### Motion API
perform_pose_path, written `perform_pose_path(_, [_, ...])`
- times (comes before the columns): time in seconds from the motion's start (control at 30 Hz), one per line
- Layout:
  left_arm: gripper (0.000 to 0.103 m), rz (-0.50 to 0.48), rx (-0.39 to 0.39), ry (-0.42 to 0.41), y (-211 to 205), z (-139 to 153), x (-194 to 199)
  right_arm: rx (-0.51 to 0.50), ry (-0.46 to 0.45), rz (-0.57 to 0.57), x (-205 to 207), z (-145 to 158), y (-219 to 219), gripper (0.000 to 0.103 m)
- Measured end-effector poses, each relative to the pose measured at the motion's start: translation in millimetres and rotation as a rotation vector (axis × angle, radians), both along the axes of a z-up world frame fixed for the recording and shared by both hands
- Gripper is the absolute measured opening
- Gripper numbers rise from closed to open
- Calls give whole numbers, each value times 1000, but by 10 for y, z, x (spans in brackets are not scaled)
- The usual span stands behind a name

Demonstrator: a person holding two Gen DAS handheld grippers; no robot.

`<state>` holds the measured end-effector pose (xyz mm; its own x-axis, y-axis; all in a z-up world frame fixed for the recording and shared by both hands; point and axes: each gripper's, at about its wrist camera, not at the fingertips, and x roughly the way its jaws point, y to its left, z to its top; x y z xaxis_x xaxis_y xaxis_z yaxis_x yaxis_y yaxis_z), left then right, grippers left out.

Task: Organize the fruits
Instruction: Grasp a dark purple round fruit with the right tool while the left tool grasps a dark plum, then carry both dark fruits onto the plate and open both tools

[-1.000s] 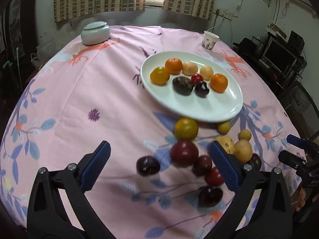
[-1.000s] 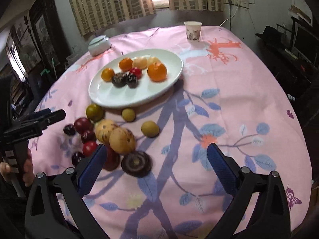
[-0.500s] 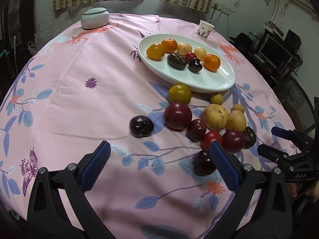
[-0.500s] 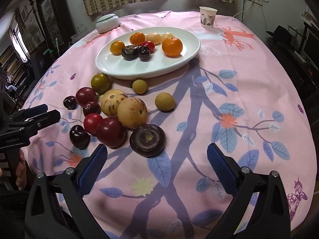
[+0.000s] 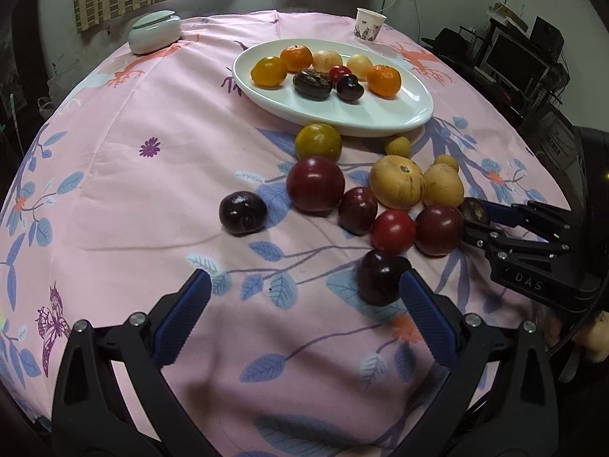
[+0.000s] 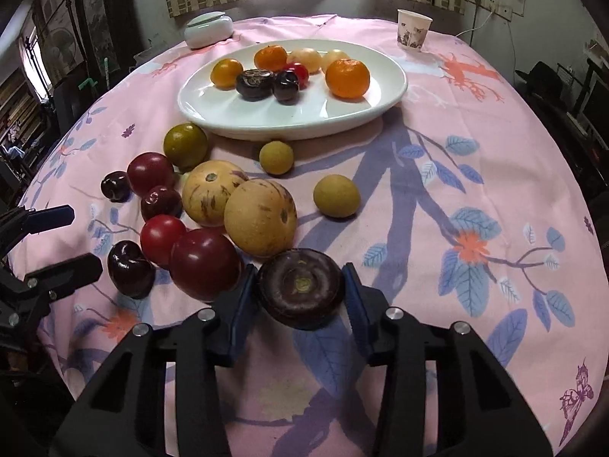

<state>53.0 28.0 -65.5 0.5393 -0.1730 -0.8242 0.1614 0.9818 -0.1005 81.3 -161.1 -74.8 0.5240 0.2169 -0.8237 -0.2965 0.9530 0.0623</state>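
Observation:
A white oval plate (image 6: 228, 108) (image 5: 365, 112) holds several fruits, among them oranges, pale fruits and dark ones. In front of it loose fruits lie in a cluster on the pink cloth: red plums, dark cherries, two tan melons (image 6: 260, 222), small yellow fruits. My right gripper (image 6: 300, 285) is shut on a flat dark purple fruit (image 6: 302, 285) at the cluster's near edge; it also shows in the left wrist view (image 5: 474, 211). My left gripper (image 5: 304, 304) is open above the cloth, its right finger beside a dark cherry (image 5: 380, 278).
A paper cup (image 6: 414, 29) and a lidded white ceramic jar (image 6: 208, 29) stand at the far side of the round table. The table edge curves away on all sides. Furniture and monitors stand around the table.
Both grippers have moved forward and down toward the fruit cluster. My right gripper has closed around the dark purple fruit. My left gripper stays open, now near the front cherry.

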Motion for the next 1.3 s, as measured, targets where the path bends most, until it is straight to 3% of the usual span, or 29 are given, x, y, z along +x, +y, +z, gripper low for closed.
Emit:
perform_pose_path(0.27, [100,-40,37,42,-223,-118,14,52,35,-18,-114,13,-189,46])
perform_pose_path(0.33, [90,-54,45,40,-301,-139,14,55,34,-17,-153,16,-228,46])
perform_pose_path(0.37, [73,-62,47,49,-337,-161,25,58,33,-16,-167,14,-241,46])
perform_pose_path(0.43, [65,-67,41,37,-394,-162,29,65,31,-14,-192,9,-263,46])
perform_pose_path(0.5, [36,-96,10,30,-442,-130,12,70,31,-13,-207,12,-272,46])
perform_pose_path(0.93, [35,-55,-11,-24,-263,60,-129,107,11,-6,-277,130,-238,46])
perform_pose_path(1.3, [35,-23,-15,-46,-98,150,-9,126,7,9,-148,227,-197,46])
